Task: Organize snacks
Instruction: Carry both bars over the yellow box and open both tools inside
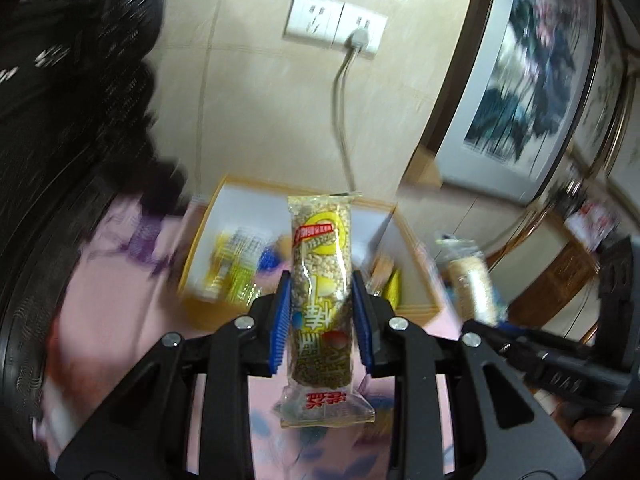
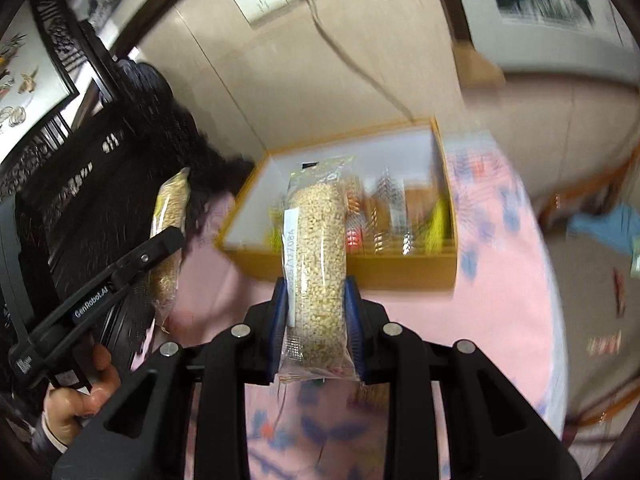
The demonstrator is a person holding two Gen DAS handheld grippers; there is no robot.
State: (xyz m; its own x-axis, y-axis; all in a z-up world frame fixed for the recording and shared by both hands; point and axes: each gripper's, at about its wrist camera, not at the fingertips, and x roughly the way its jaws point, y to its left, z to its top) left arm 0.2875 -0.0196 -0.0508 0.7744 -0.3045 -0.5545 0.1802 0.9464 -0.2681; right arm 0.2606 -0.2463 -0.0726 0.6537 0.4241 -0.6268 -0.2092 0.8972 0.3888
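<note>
My left gripper (image 1: 322,280) is shut on a clear-wrapped puffed-grain snack bar (image 1: 322,292) with yellow and red print, held upright above the pink tablecloth. My right gripper (image 2: 316,286) is shut on a second grain snack bar (image 2: 318,256), its plain side facing the camera. Beyond both stands an open cardboard box (image 1: 208,224) with a white inside, also in the right wrist view (image 2: 404,270). It holds several wrapped snacks (image 2: 384,208). Each gripper shows in the other's view: the right one with its bar (image 1: 472,280), the left one with its bar (image 2: 170,216).
The table carries a pink flowered cloth (image 2: 500,300). A dark carved wooden piece (image 1: 60,120) rises at the left. A beige wall with a socket and cord (image 1: 340,92) stands behind the box. Framed paintings (image 1: 528,68) hang at the right. Small wrappers (image 2: 604,342) lie on the cloth's right.
</note>
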